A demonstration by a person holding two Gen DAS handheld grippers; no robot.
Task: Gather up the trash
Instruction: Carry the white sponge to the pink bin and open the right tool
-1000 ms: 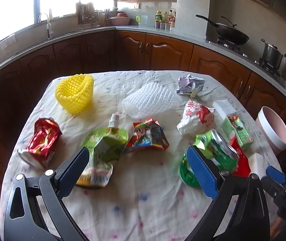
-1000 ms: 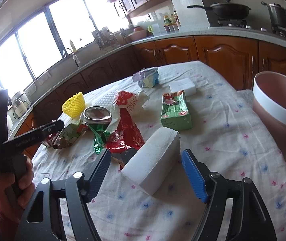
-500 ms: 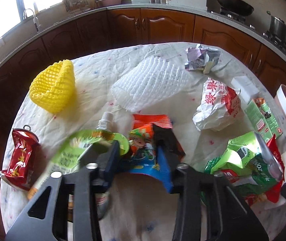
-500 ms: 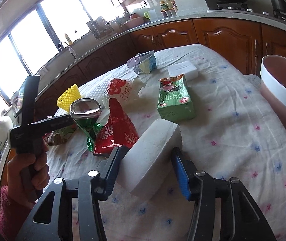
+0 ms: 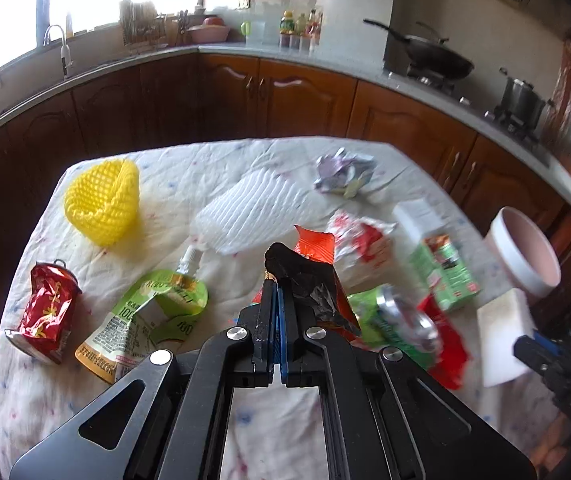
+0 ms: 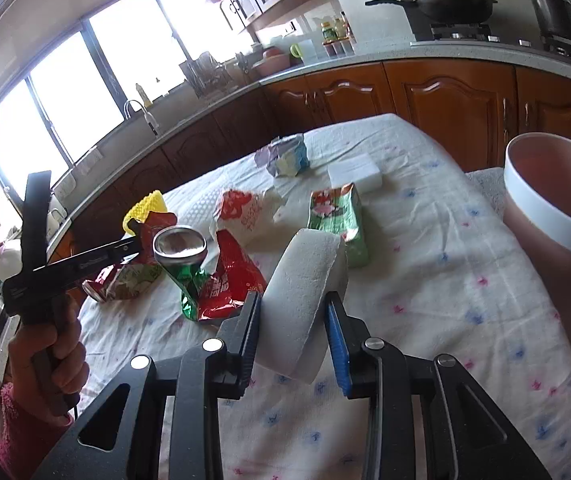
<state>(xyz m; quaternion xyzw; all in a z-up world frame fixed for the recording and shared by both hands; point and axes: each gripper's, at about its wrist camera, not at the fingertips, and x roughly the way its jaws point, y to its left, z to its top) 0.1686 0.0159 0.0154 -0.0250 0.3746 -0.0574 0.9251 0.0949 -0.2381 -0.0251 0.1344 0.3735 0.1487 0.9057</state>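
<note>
My left gripper (image 5: 276, 304) is shut on a red snack wrapper (image 5: 313, 264) and holds it above the table. In the right wrist view the left gripper (image 6: 133, 246) shows at the left with the wrapper (image 6: 153, 226) in its tip. My right gripper (image 6: 292, 316) is shut on a white foam block (image 6: 301, 284), squeezed and lifted off the cloth; the block also shows in the left wrist view (image 5: 503, 340). The pink bin (image 6: 553, 216) with a white rim stands at the table's right edge, also in the left wrist view (image 5: 525, 252).
On the cloth lie a yellow foam net (image 5: 103, 200), a white foam net (image 5: 253, 208), a crushed red can (image 5: 45, 312), a green pouch (image 5: 145, 320), a green can (image 6: 181, 252), a green carton (image 6: 339, 220), a red-white bag (image 6: 241, 212), a crumpled wrapper (image 6: 285, 156).
The left gripper closed on the red snack wrapper and lifted it off the table. The right gripper closed on the white foam block and raised it.
</note>
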